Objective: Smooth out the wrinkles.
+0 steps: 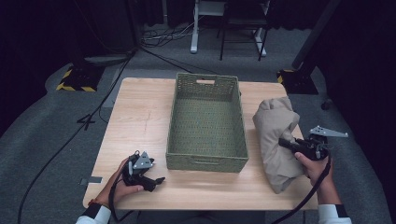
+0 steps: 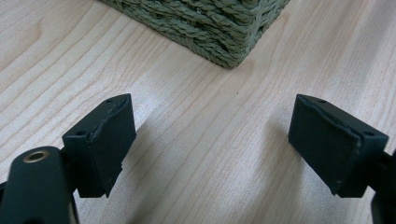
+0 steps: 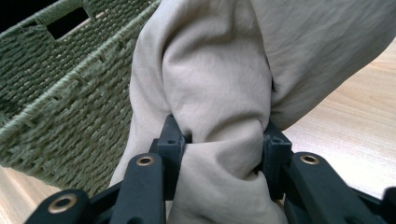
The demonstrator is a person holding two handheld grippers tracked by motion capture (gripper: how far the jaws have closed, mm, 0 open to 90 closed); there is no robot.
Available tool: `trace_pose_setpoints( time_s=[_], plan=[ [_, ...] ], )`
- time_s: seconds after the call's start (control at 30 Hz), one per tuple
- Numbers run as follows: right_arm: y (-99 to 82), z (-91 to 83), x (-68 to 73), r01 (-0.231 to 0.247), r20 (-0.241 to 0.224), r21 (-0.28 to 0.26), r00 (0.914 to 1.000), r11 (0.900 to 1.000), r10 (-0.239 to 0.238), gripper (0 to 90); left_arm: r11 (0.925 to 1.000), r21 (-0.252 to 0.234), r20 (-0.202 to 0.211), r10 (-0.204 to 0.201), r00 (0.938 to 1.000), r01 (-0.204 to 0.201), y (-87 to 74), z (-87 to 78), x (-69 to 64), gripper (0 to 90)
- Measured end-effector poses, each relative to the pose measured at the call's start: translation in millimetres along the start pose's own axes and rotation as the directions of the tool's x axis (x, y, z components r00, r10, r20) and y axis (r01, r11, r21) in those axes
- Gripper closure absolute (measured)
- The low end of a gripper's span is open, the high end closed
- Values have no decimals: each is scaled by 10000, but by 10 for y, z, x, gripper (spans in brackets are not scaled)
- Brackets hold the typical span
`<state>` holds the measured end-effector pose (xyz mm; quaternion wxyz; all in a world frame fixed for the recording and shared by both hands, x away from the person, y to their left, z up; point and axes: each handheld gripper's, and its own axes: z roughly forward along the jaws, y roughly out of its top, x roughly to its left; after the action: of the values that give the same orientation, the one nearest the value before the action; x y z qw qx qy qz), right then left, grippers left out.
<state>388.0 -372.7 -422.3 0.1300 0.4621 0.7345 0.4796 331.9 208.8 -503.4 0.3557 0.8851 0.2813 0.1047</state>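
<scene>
We have the right tool (image 3: 219,144) clamped on a fold of the cloth (image 1: 276,135), which lies bunched on the surface (image 1: 140,116) just right of the basket (image 1: 207,161). The left tool (image 2: 212,149) rests apart, holding nothing. Current step, we judge: lifting. Next: carry the cloth over the basket rim, clearing it.
</scene>
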Motion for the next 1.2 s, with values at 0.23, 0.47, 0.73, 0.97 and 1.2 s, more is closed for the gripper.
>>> trace_pose_setpoints(
  time_s=[0.23, 0.47, 0.73, 0.97, 1.2],
  plan=[
    [97, -36, 43, 129, -11, -279, 9999, 9995, -130, 617, 10000, 0, 1, 0, 10000, 0, 0, 0, 0, 153],
    [180, -69, 50, 163, -9, -602, 9999, 9981, -164, 617, 10000, 8, 1, 8, 10000, -8, 1, 0, 1, 152],
    [310, -113, 101, 369, 152, -838, 9992, 9958, -358, 617, 10000, 9, 6, 6, 10000, -6, 1, 0, 1, 152],
    [463, -101, 200, 594, 272, -974, 9980, 9935, -570, 617, 10000, 6, 7, 3, 10000, -3, 1, 1, 0, 153],
    [674, -111, 314, 895, 259, -1208, 9959, 9886, -870, 617, 10000, 8, 6, 3, 10000, -3, 1, 0, 0, 152]
  ],
)
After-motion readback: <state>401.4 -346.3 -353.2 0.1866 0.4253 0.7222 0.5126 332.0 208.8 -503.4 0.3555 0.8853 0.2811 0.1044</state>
